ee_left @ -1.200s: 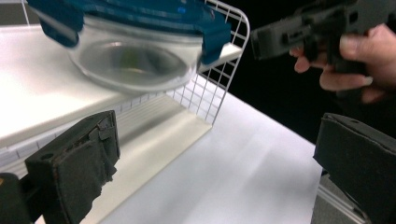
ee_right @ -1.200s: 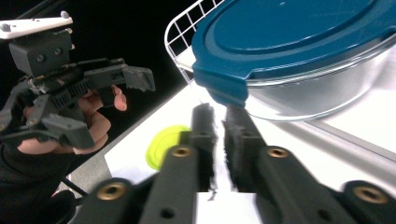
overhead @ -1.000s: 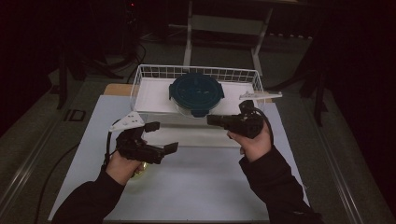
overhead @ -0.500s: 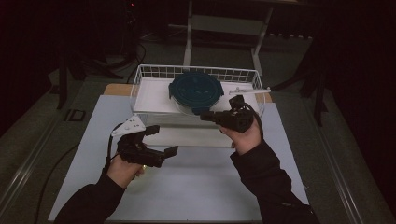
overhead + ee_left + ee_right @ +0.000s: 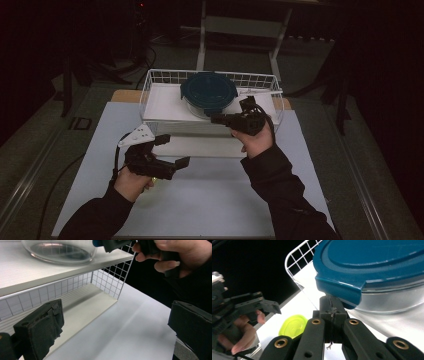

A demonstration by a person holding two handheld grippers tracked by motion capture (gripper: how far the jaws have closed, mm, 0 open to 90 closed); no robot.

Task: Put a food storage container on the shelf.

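Observation:
A glass bowl (image 5: 200,107) with a dark teal lid (image 5: 208,91) stands on a white board inside a white wire basket (image 5: 150,85) at the back of the table. My right gripper (image 5: 216,119) is shut with nothing in it. It points left at the bowl's front side. In the right gripper view its closed tips (image 5: 332,312) sit just under a tab of the teal lid (image 5: 372,267). My left gripper (image 5: 176,150) hovers open over the mat in front of the basket. In the left gripper view its pads (image 5: 42,327) stand wide apart, nothing between them.
A yellow-green round lid (image 5: 293,326) lies on the white mat (image 5: 225,200) beside the left hand. The basket's wire wall (image 5: 110,277) and white board (image 5: 37,270) rise right ahead of the left gripper. Dark floor and a metal stand (image 5: 240,30) surround the table.
The right gripper has moved left and a little farther back, up to the bowl's front under the lid's edge. The left gripper has stayed where it was, still open.

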